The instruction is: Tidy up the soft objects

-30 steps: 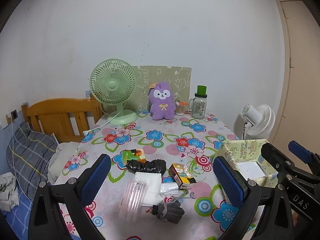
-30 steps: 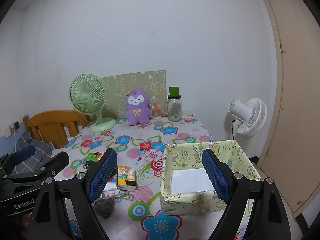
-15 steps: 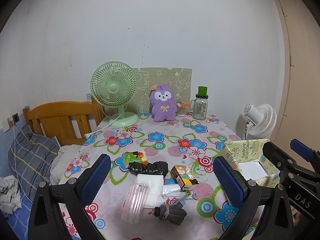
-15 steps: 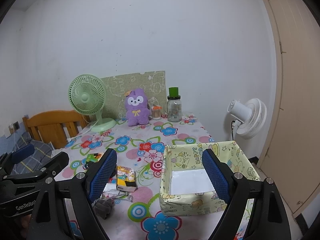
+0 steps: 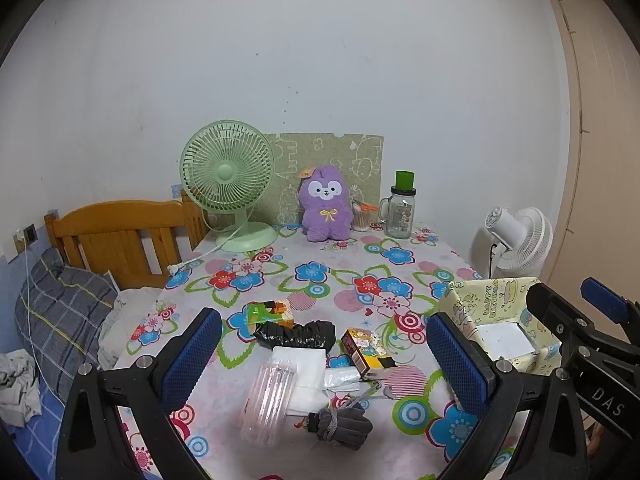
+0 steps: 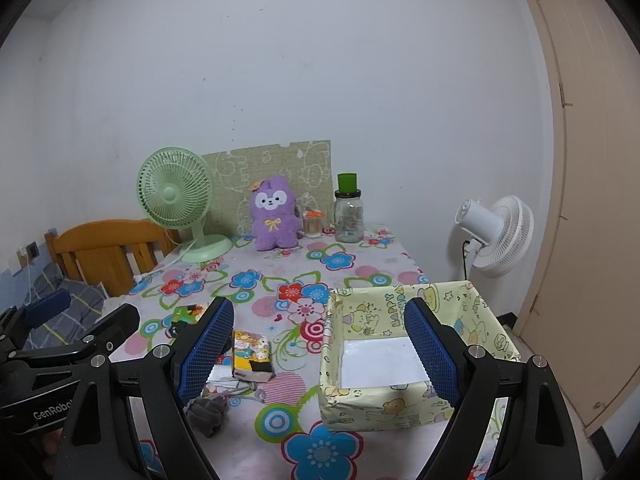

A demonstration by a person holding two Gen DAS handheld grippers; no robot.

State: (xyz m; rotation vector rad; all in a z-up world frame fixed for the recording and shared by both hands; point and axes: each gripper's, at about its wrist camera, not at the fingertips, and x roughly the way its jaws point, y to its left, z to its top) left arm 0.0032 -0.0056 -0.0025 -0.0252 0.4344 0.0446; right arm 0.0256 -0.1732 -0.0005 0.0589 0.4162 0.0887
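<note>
On the flowered tablecloth (image 5: 344, 256) a purple plush toy (image 5: 325, 208) (image 6: 274, 216) sits upright at the far edge. A grey glove (image 5: 340, 426) (image 6: 208, 412) lies close in front. Behind it are a white folded cloth (image 5: 302, 364), a clear ribbed plastic piece (image 5: 268, 400), a crumpled black bag (image 5: 296, 334), a yellow tissue pack (image 5: 366, 348) (image 6: 252, 354) and a green packet (image 5: 268, 310). A yellow cartoon-print box (image 6: 380, 408) (image 5: 480, 300) stands at the right with only its white floor showing. My left gripper (image 5: 322, 320) hangs open above the pile. My right gripper (image 6: 318, 306) is open over the box's left edge.
A green desk fan (image 5: 228, 176) and a glass jar with a green lid (image 5: 402, 212) flank the plush. A white floor fan (image 6: 496, 236) and a door (image 6: 592, 200) are on the right. A wooden headboard (image 5: 120, 232) and a plaid pillow (image 5: 60, 312) lie to the left.
</note>
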